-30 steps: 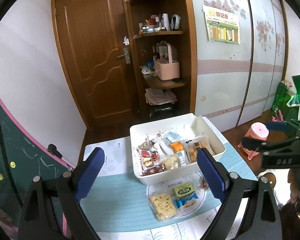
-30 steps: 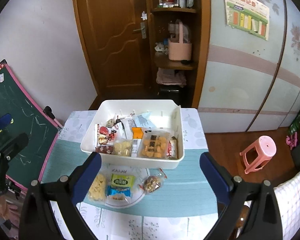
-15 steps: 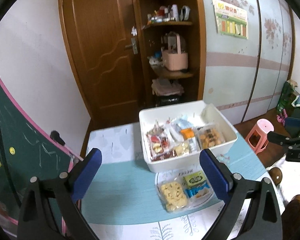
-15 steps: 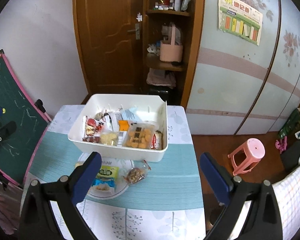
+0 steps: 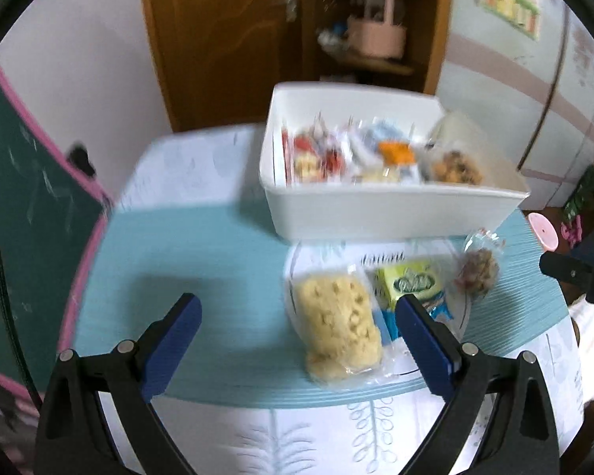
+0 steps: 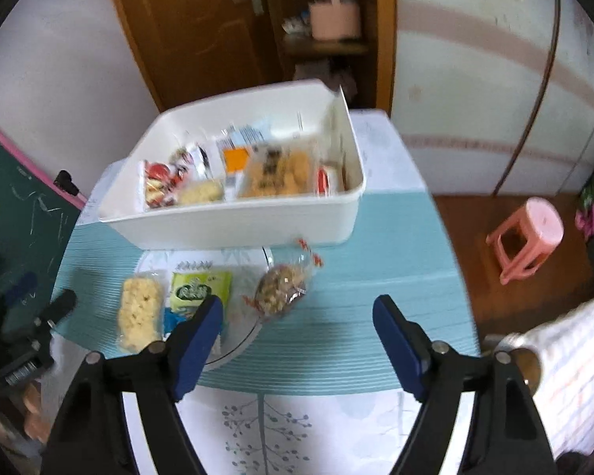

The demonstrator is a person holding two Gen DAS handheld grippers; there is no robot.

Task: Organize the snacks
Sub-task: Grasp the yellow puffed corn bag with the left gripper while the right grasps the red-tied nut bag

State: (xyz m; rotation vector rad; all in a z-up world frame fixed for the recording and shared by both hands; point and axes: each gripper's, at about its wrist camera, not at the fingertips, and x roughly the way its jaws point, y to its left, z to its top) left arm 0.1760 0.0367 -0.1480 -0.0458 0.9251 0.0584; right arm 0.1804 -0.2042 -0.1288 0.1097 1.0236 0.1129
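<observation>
Both grippers, L (image 5: 297, 316) and R (image 6: 297, 312), gape wide, empty. We reckon L should straddle the clear bag of yellow puffs (image 5: 338, 326) w/ pads low, then lift into the white plastic bin (image 5: 392, 208); frames blurred, so approach slow.

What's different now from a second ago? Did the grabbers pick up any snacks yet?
Not yet. Both the left gripper and right gripper came down closer to the loose snacks, jaws open and empty. The white plastic bin, yellow cracker packet and green wrapped snack stayed put.
</observation>
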